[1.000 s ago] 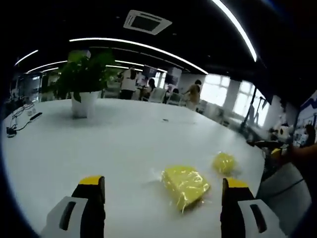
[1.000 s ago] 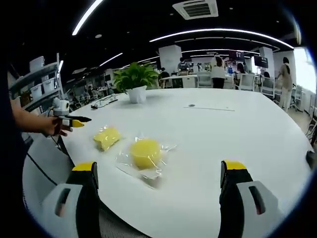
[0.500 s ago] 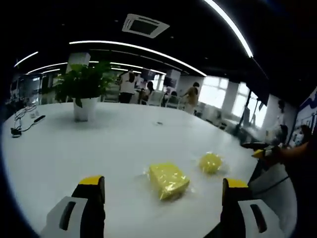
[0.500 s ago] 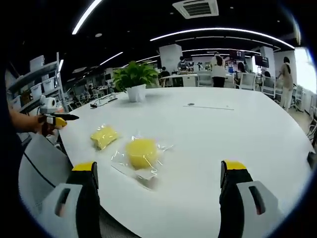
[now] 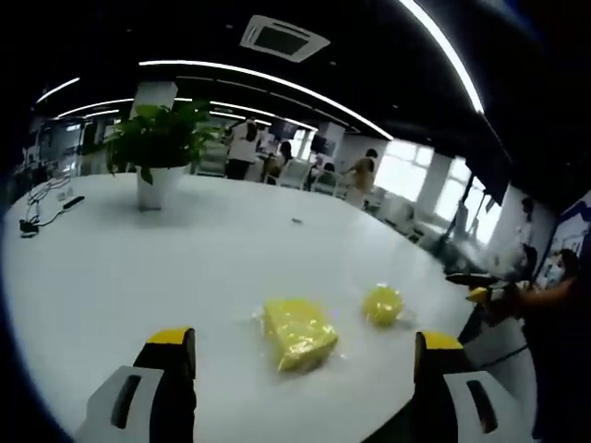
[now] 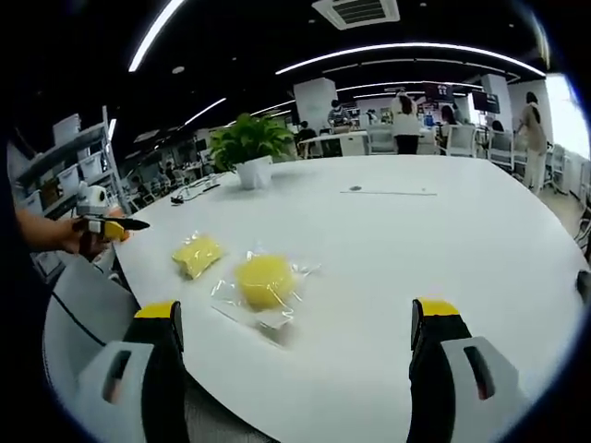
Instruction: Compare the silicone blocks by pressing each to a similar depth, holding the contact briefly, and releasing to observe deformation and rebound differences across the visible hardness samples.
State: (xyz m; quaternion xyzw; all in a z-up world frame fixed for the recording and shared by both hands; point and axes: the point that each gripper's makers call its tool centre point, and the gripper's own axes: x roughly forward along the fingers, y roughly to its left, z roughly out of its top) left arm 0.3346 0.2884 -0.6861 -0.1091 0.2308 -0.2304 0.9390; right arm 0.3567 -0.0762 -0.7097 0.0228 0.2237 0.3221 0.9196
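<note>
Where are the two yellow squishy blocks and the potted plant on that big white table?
Rectangular yellow block (image 5: 297,332): left gripper view, middle of its wrapped top.
Round yellow block (image 6: 264,281): right gripper view, centre of its top face.
Potted plant (image 5: 153,186): left gripper view, on its white pot.

The left gripper view looks from the near edge of the white table (image 5: 138,277) across its top toward the potted plant (image 5: 159,148) and the far windows, with its jaws raised above the surface. The right gripper view looks over the same table from another side. Both views share the square yellow block (image 5: 297,332), the round yellow block (image 6: 264,281) and the plant.
</note>
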